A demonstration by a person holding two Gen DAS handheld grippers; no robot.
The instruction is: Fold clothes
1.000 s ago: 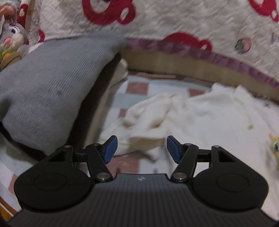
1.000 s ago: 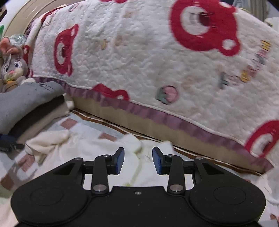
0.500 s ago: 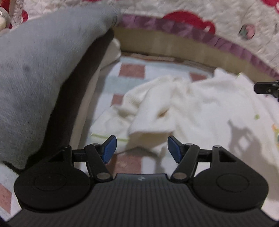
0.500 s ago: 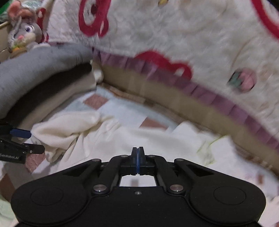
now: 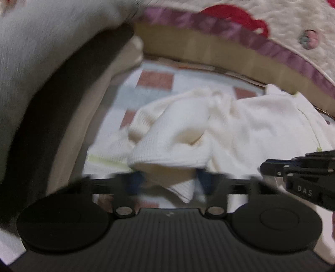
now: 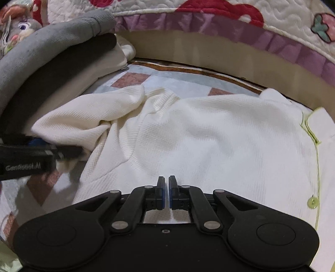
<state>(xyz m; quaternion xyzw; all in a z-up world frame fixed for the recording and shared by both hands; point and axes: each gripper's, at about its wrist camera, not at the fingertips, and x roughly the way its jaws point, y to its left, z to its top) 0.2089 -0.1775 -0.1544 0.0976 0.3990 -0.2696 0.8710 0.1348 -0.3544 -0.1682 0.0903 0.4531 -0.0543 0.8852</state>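
Observation:
A cream knit shirt (image 6: 209,136) lies spread on the patchwork cover, its placket edged in lime with a green button (image 6: 312,202). Its left sleeve is bunched, and the cuff (image 5: 167,150) lies right in front of my left gripper (image 5: 167,182). The left jaws are blurred and closing, still standing wide on either side of the cuff. My right gripper (image 6: 166,184) hovers low over the shirt's body. Its jaws are easing apart to a thin slit, with nothing visibly clamped. Each gripper shows at the edge of the other's view: the right gripper (image 5: 272,167) and the left gripper (image 6: 69,151).
A stack of folded clothes, grey (image 6: 41,41) over black over beige, rises at the left. A plush rabbit (image 6: 18,27) sits behind it. A quilt with red bears (image 6: 272,12) hangs over a tan board (image 6: 209,52) along the back. The patchwork cover (image 6: 129,79) shows between.
The left gripper sank toward the sleeve cuff, which now lies between its jaws. The right gripper shut its jaws and dropped from facing the quilt to just above the shirt.

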